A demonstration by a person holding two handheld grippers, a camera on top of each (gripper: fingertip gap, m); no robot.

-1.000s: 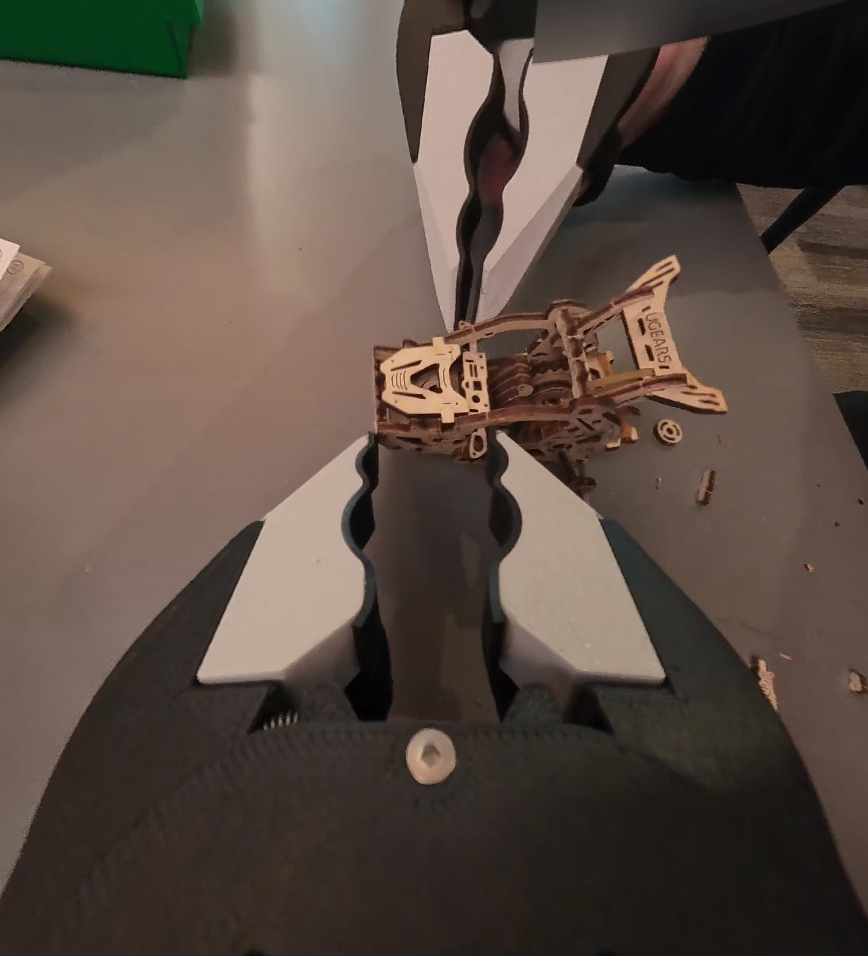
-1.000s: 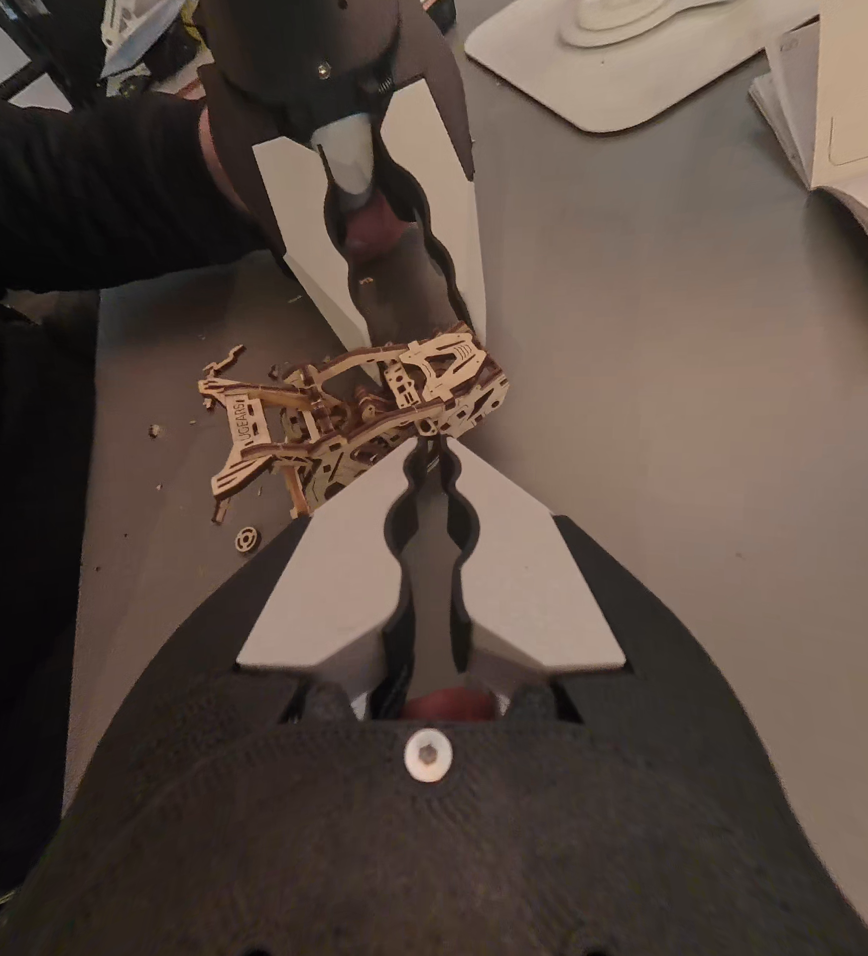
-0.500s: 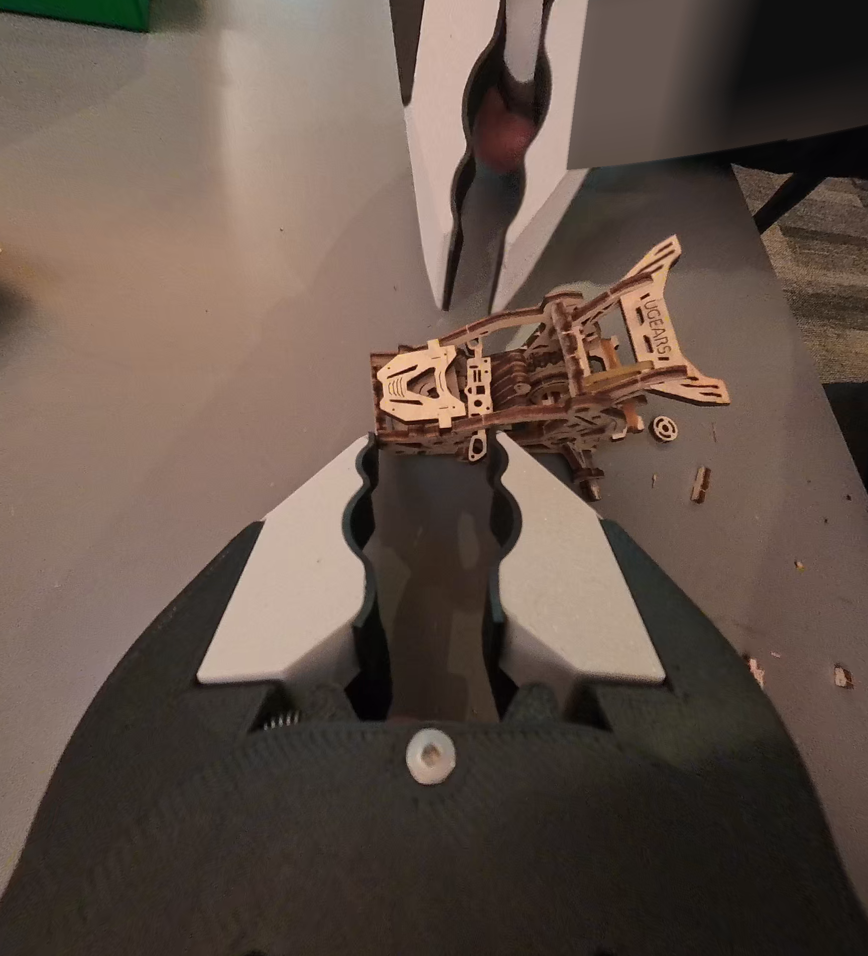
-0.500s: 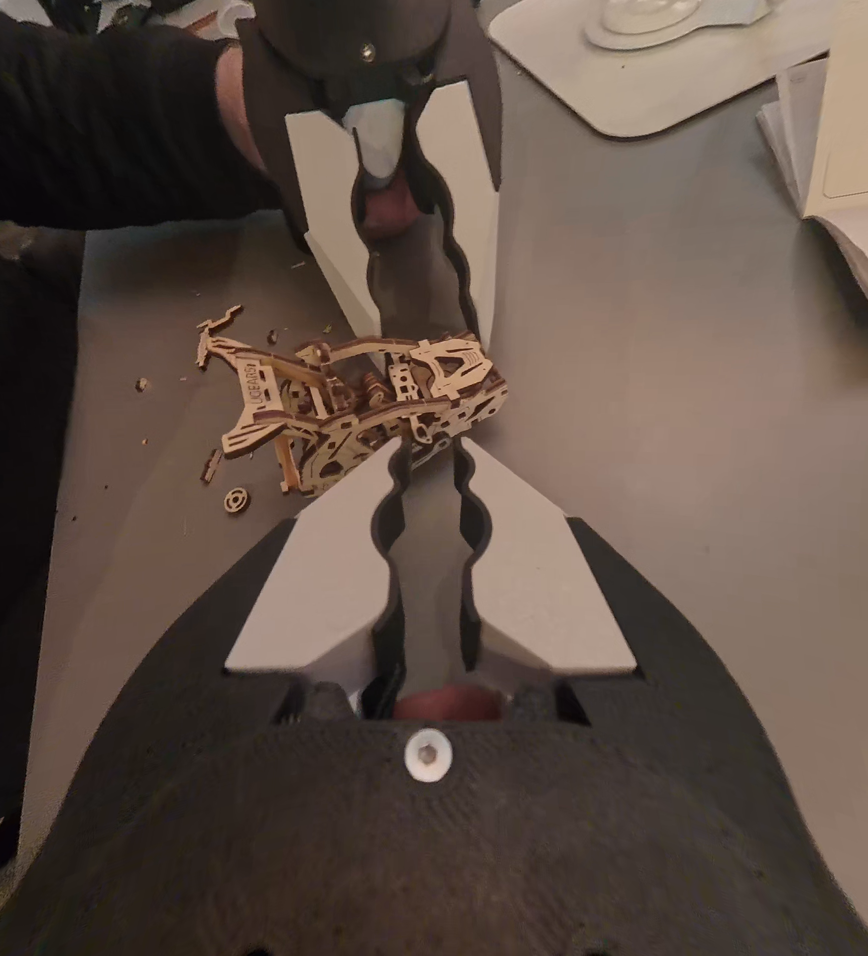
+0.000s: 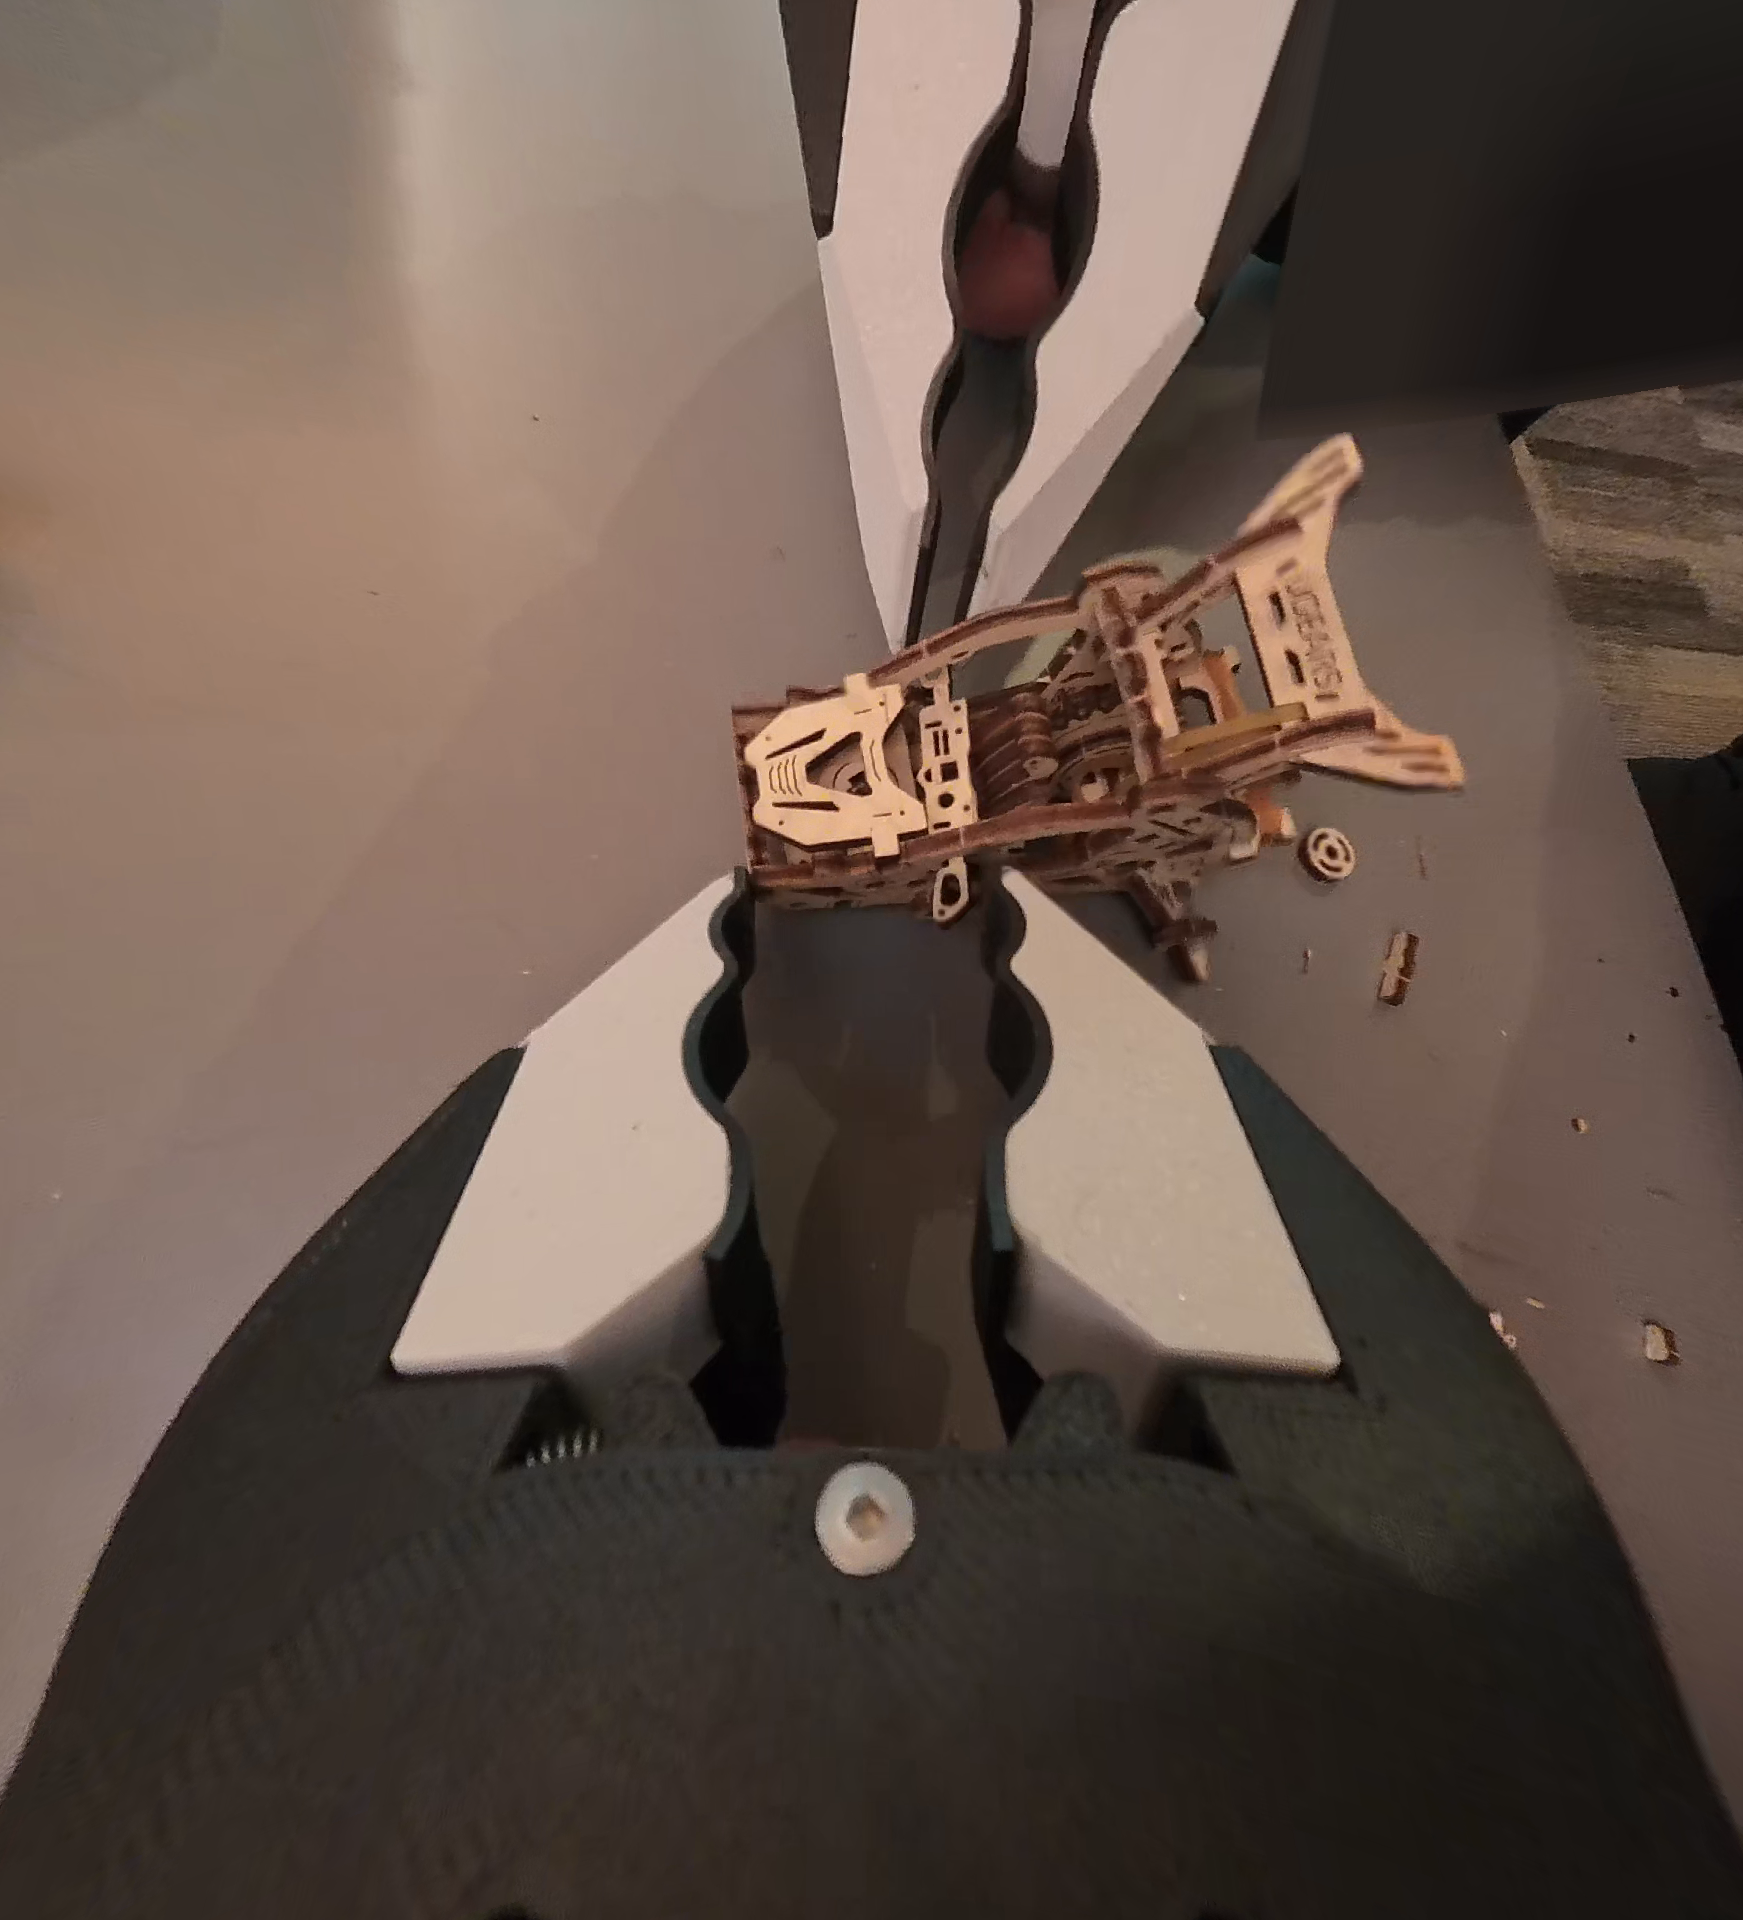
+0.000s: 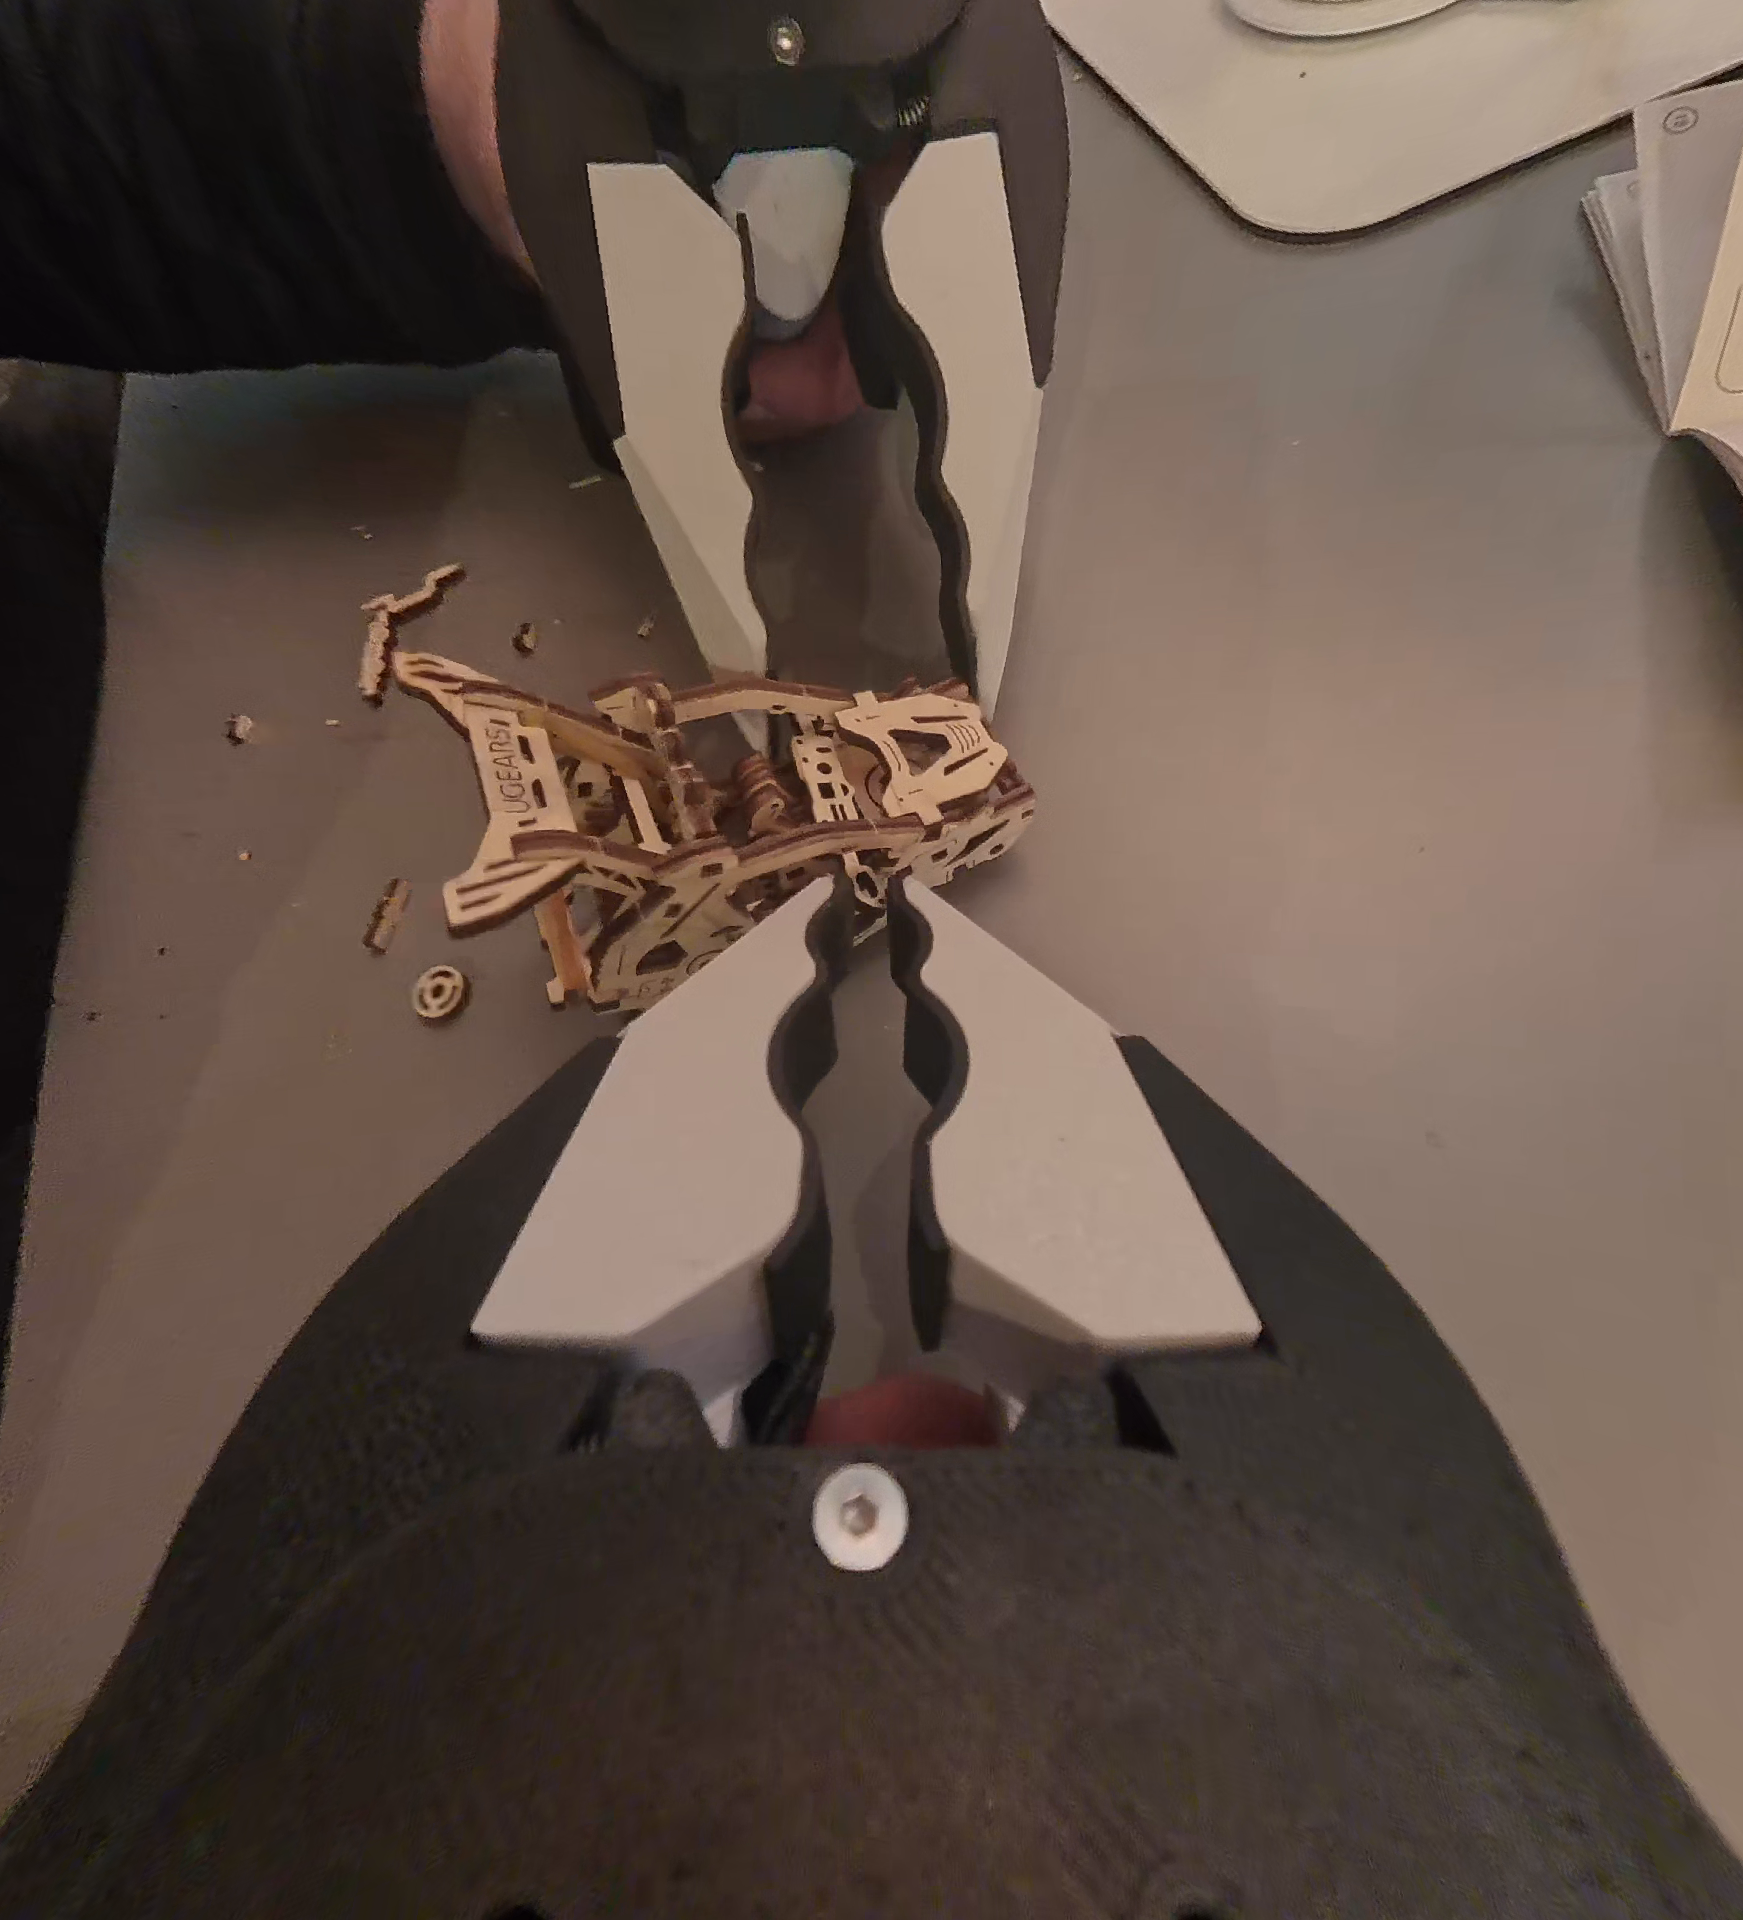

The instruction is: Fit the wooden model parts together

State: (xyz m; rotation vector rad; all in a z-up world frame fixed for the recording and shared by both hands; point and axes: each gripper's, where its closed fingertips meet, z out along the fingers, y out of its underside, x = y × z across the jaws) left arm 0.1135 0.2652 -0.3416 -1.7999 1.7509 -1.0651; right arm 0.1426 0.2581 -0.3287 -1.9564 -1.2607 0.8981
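The wooden model (image 5: 1033,769) sits on the grey table (image 5: 327,520), between the two grippers, which face each other across it. The left gripper (image 5: 872,899) has its jaws spread wide; its tips rest at the near edge of the model's front block, one at each corner, and whether they press on the wood I cannot tell. In the right wrist view the same gripper (image 6: 862,675) shows from the far side, its tips behind the front block.

The right gripper (image 6: 862,896) has its jaws drawn close, with a narrow gap left between the tips. A small wooden tab on the model's side lies in that gap; whether it is pinched cannot be made out. In the left wrist view this gripper (image 5: 950,613) comes down from above, its tips just behind the model's curved top bar.

The model leans, its wide rear frame (image 5: 1314,644) raised and pointing toward the table edge. Loose bits lie near that end: a small ring (image 5: 1329,854), a short strip (image 5: 1399,966) and wood crumbs. A dark sleeve (image 6: 171,177) shows behind the left gripper, and stacked paper sheets (image 6: 1729,312) lie at the far right of the table
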